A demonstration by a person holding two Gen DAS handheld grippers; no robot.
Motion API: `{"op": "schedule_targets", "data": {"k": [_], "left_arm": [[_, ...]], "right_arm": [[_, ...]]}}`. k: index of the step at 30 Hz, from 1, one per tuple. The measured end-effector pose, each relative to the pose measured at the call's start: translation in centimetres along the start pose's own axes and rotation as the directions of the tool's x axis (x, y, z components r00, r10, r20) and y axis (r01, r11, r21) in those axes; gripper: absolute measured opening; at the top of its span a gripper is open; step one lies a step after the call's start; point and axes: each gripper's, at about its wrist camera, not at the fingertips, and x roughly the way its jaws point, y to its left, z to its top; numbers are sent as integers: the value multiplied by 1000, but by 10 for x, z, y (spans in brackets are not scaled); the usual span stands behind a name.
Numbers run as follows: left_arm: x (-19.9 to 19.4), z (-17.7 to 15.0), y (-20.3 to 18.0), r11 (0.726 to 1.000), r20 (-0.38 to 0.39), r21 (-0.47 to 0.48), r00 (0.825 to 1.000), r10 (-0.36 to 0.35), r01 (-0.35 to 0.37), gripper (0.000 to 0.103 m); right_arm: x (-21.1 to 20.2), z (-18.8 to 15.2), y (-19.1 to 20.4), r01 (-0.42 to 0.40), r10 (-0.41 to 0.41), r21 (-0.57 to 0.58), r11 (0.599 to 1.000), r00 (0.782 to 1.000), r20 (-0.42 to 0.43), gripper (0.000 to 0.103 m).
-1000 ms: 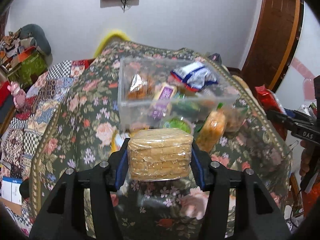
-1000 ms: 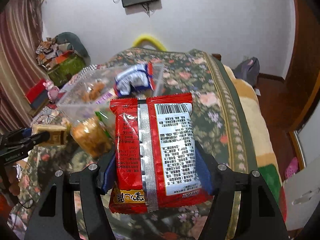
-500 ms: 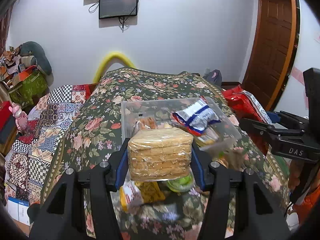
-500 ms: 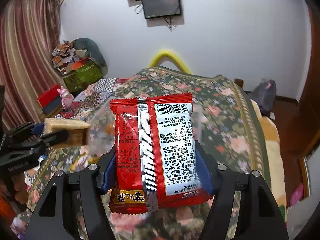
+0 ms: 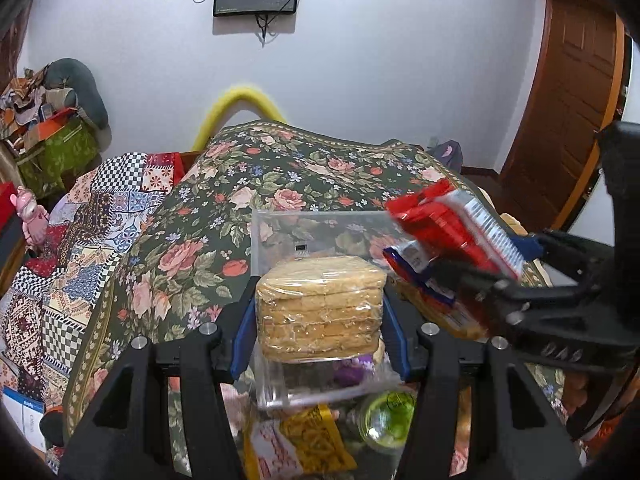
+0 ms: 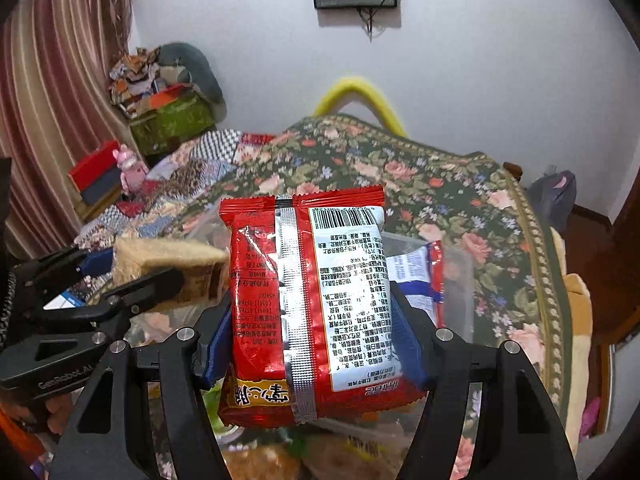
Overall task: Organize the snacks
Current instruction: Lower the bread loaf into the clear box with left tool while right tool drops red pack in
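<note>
Both packs gripped, neither binned yet.
Left view: our left gripper (image 5: 320, 316), jaws clamped on the biscuit pack (image 5: 320, 312), clear bin (image 5: 320, 236) just beyond. Right view: right gripper (image 6: 310, 336) clamps the red noodle pack (image 6: 308, 304); loose snacks below await sorting.

Left claw (image 5: 320, 316) grips wrapped biscuits (image 5: 320, 312) (over clear bin (image 5: 320, 220))
</note>
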Motion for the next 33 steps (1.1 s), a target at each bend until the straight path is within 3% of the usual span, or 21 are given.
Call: {"op": "schedule_targets", "data": {"k": [10, 19, 26, 33], "left_arm": [[19, -1, 2, 1000, -11, -2, 1000, 13, -13, 54], [10, -7, 1, 1000, -62, 5, 998, -31, 31, 59], [-17, -20, -5, 998, -47, 61, 999, -27, 30, 66], [-27, -47, 3, 998, -94, 54, 995, -35, 40, 67]], "right_arm": [[15, -2, -2, -4, 3, -14, 1000, 997, -83, 66], [-2, -7, 3, 29, -32, -49, 998, 998, -50, 82], [-26, -17, 0, 54, -54, -68, 996, 999, -2, 83], [-46, -40, -17, 53, -53, -12, 999, 999, 12, 83]]}}
